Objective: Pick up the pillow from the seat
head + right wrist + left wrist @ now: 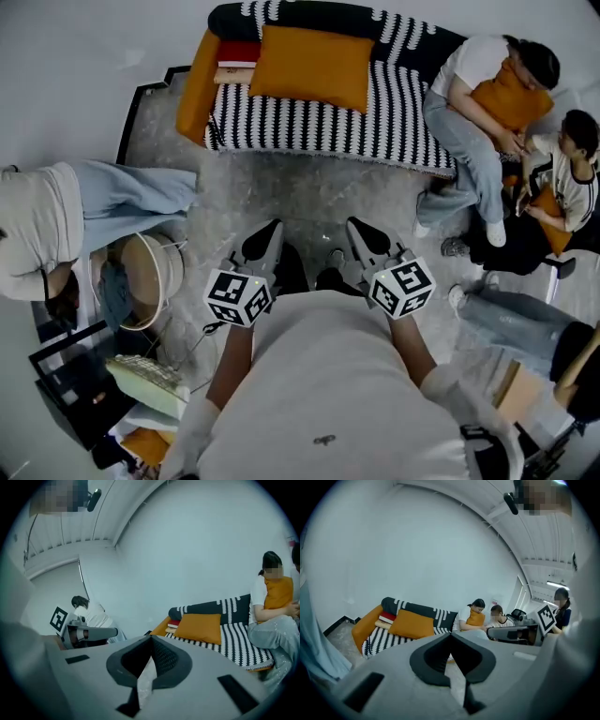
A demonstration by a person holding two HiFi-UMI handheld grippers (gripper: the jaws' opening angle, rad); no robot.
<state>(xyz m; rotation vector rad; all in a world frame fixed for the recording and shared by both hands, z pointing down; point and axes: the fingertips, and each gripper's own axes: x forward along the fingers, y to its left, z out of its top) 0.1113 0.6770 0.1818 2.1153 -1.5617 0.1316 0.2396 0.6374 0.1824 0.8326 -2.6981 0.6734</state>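
An orange pillow [312,65] lies on the striped black-and-white seat [375,117] at the top of the head view; it also shows as the orange pillow [411,623] in the left gripper view and the orange pillow [199,628] in the right gripper view. My left gripper [273,228] and right gripper [353,225] are held side by side over the floor, well short of the seat. Both are shut with nothing between their jaws. The left gripper [451,635] and right gripper [151,638] both point toward the seat.
Red and pale books [236,58] lie beside the pillow against an orange armrest [196,86]. Two people [487,112] sit at the seat's right end, one hugging another orange cushion [509,97]. A person [66,225] bends at left near a round basket [150,277].
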